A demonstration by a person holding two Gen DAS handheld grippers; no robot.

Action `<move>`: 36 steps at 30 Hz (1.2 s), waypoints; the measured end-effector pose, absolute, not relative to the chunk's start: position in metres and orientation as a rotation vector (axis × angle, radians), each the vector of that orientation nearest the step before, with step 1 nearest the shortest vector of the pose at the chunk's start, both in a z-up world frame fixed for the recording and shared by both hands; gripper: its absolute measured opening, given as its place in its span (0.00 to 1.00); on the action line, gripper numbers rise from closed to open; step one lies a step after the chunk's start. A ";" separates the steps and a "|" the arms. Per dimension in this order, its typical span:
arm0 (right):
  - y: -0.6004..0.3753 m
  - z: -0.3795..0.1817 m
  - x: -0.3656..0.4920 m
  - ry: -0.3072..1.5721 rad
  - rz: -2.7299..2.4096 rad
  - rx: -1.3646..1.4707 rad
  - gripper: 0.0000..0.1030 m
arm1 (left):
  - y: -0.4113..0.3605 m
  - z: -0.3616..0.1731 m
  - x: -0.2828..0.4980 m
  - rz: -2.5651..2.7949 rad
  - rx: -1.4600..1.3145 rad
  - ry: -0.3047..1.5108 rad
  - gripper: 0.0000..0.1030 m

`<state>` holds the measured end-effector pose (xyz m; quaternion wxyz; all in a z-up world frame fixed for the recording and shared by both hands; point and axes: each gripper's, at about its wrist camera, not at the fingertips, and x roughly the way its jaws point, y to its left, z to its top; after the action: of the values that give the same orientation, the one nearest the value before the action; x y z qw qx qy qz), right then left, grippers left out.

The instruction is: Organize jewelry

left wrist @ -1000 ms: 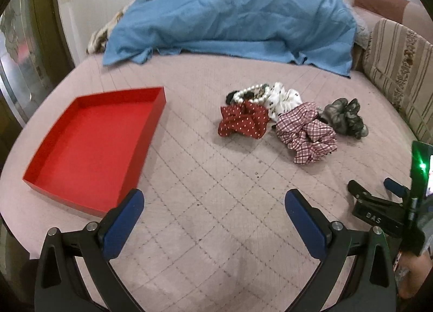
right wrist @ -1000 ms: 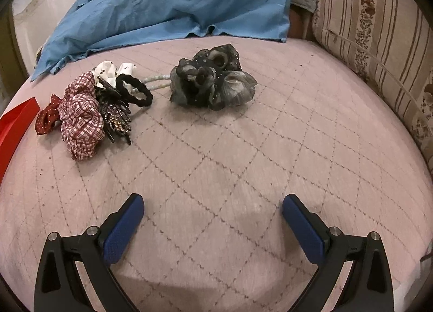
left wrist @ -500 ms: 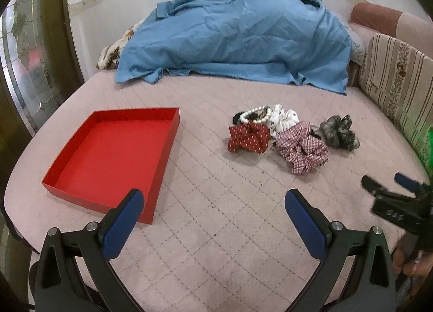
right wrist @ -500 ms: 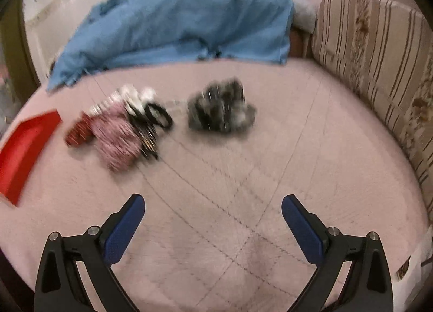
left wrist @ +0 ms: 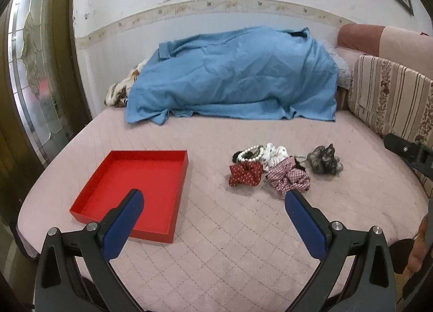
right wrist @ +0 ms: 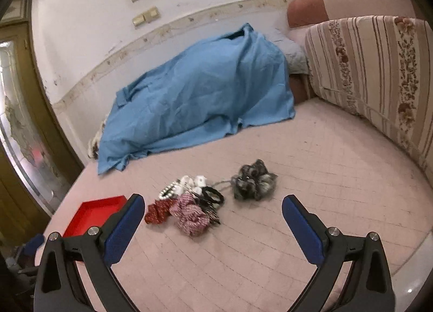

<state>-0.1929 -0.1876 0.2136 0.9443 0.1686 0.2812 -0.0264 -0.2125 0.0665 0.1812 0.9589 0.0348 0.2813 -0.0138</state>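
Observation:
An empty red tray (left wrist: 173, 195) lies on the pink quilted bed, left of a cluster of hair accessories: a red polka-dot scrunchie (left wrist: 245, 174), a plaid scrunchie (left wrist: 289, 178), a white dotted scrunchie (left wrist: 274, 154), a pearl bracelet (left wrist: 250, 154) and a grey scrunchie (left wrist: 324, 160). In the right wrist view the same cluster shows: plaid scrunchie (right wrist: 190, 216), black hair tie (right wrist: 213, 195), grey scrunchie (right wrist: 253, 181), tray (right wrist: 93, 214). My left gripper (left wrist: 213, 210) is open and empty, held back above the bed's near edge. My right gripper (right wrist: 212, 216) is open and empty, also held back.
A blue sheet (left wrist: 235, 79) covers a heap at the back of the bed. A striped cushion (left wrist: 392, 95) lines the right side. A wooden door with glass (left wrist: 32, 68) stands at the left. The bed's near edge drops off below the grippers.
Both grippers have pulled back and up from the bed, so the tray and accessories look smaller and farther, and the wall has come into view. Nothing was picked up.

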 end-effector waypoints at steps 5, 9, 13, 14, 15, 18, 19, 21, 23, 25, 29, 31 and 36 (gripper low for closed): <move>-0.179 0.244 -0.206 0.478 -0.143 0.195 1.00 | 0.070 0.191 -0.218 -0.039 0.050 0.575 1.00; -0.179 0.258 -0.210 0.449 -0.156 0.171 1.00 | 0.070 0.191 -0.218 -0.041 0.051 0.588 1.00; -0.176 0.240 -0.200 0.543 -0.123 0.172 1.00 | 0.068 0.187 -0.216 -0.045 0.064 0.610 1.00; -0.174 0.237 -0.200 0.557 -0.119 0.161 1.00 | 0.069 0.185 -0.215 -0.047 0.063 0.619 1.00; -0.172 0.233 -0.199 0.571 -0.111 0.152 1.00 | 0.069 0.183 -0.213 -0.047 0.062 0.627 1.00; -0.168 0.230 -0.198 0.581 -0.078 0.149 1.00 | 0.069 0.176 -0.207 -0.049 0.056 0.657 1.00; -0.167 0.229 -0.198 0.579 -0.073 0.147 1.00 | 0.068 0.173 -0.205 -0.051 0.052 0.669 1.00; -0.166 0.228 -0.196 0.577 -0.066 0.135 1.00 | 0.068 0.169 -0.201 -0.052 0.051 0.684 1.00; -0.165 0.222 -0.193 0.591 -0.057 0.135 1.00 | 0.066 0.164 -0.197 -0.054 0.052 0.700 1.00; -0.165 0.215 -0.189 0.611 -0.050 0.147 1.00 | 0.065 0.160 -0.193 -0.053 0.056 0.715 1.00; -0.170 0.202 -0.182 0.656 -0.043 0.174 1.00 | 0.063 0.150 -0.185 -0.052 0.059 0.747 1.00; -0.171 0.198 -0.179 0.668 -0.044 0.177 1.00 | 0.063 0.145 -0.180 -0.053 0.062 0.762 1.00; -0.173 0.185 -0.171 0.702 -0.036 0.192 1.00 | 0.060 0.135 -0.172 -0.054 0.073 0.792 1.00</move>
<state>-0.1708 -0.1726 0.1848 0.9344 0.0937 0.3431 -0.0178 -0.1717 0.0605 0.1348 0.9216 0.0357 0.3857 -0.0265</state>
